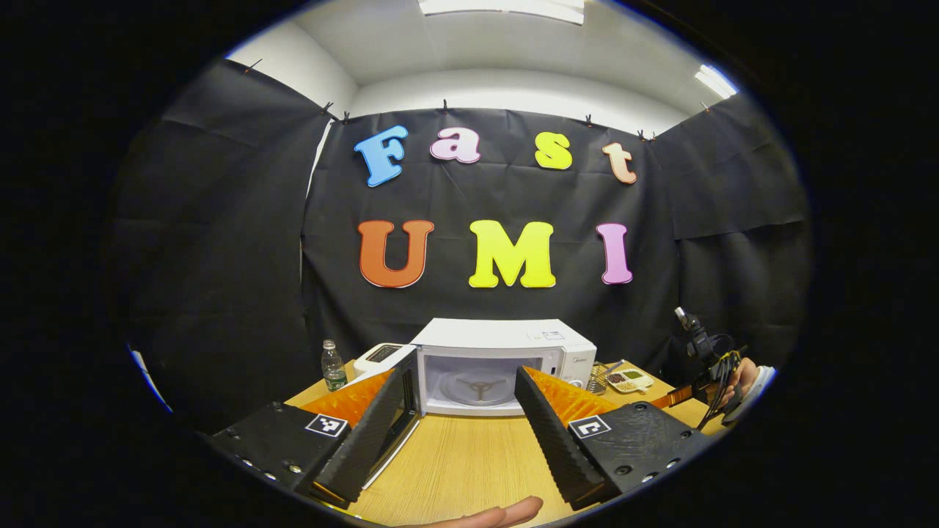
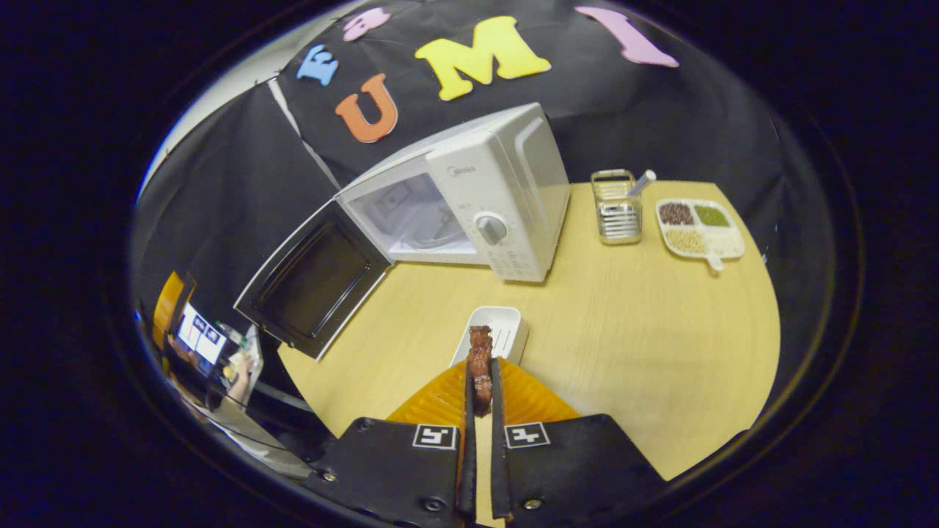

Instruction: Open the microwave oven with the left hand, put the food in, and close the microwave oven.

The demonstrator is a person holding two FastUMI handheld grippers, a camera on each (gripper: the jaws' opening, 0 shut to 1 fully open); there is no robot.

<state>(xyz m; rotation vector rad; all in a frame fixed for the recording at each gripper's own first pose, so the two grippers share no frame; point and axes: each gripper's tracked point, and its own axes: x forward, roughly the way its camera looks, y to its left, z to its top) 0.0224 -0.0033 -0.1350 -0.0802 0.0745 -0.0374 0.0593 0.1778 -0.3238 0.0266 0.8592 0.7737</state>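
Note:
The white microwave (image 1: 513, 343) stands at the back of the wooden table, its door (image 1: 392, 418) swung wide to the left and the glass turntable (image 1: 478, 386) showing inside. My left gripper (image 1: 462, 372) is open in front of the cavity, holding nothing. In the right gripper view the microwave (image 2: 506, 198) and its open door (image 2: 315, 279) lie ahead to the left. My right gripper (image 2: 480, 370) is shut on a brown piece of food (image 2: 480, 343), held just above a small white dish (image 2: 505, 330). That gripper (image 1: 703, 350) and its hand also appear far right in the left gripper view.
A metal rack (image 2: 616, 213) and a divided plate of beans (image 2: 700, 229) sit right of the microwave. A water bottle (image 1: 334, 367) and a white device (image 1: 379, 356) stand to its left. Bare table (image 2: 645, 337) spreads before the microwave. A fingertip (image 1: 506, 513) shows at the bottom.

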